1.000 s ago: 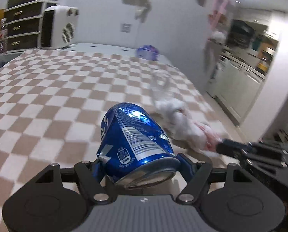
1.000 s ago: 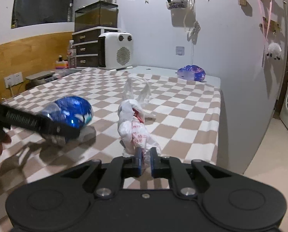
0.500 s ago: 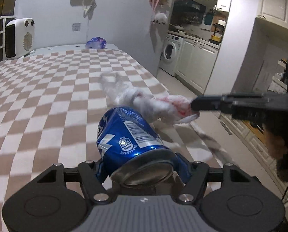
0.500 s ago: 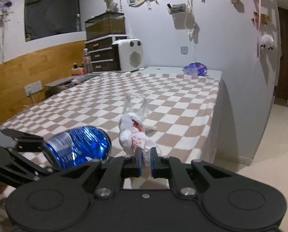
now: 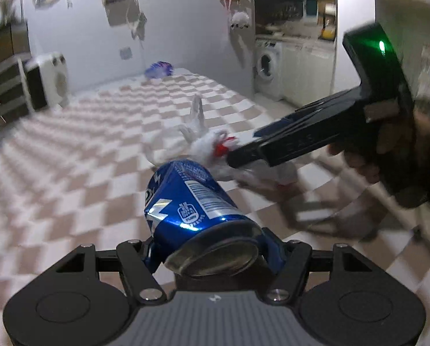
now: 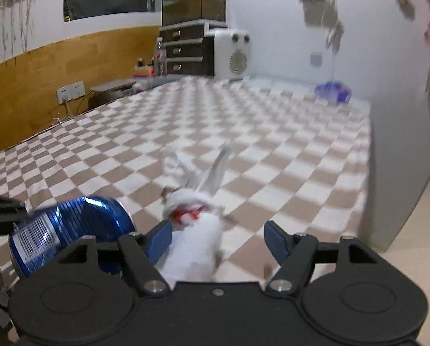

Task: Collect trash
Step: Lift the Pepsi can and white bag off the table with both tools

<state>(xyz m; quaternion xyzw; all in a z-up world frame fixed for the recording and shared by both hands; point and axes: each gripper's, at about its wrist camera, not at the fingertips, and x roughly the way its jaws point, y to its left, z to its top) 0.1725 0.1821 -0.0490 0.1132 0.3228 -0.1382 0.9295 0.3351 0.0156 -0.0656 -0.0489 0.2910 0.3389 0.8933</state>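
A: Where is the trash sitting?

B: The blue can [image 5: 192,201] is lying clamped between the fingers of the left gripper [image 5: 212,248], base toward the camera, above the checkered cloth [image 5: 70,178]; the white knotted bag [image 6: 197,230] with red print is lying just beside it near the cloth's edge.

A: And the right gripper [image 6: 218,236]?

B: Its jaws are opening; the bag is sitting between the blue pads [image 6: 274,239] with a clear gap on one side, so nothing is pinching it; a hand [image 5: 388,141] is holding that gripper.

A: Anything further out?

B: A white heater [image 6: 232,54] is standing by dark drawers [image 6: 183,49]; a purple bundle [image 6: 333,90] is lying at the far edge.
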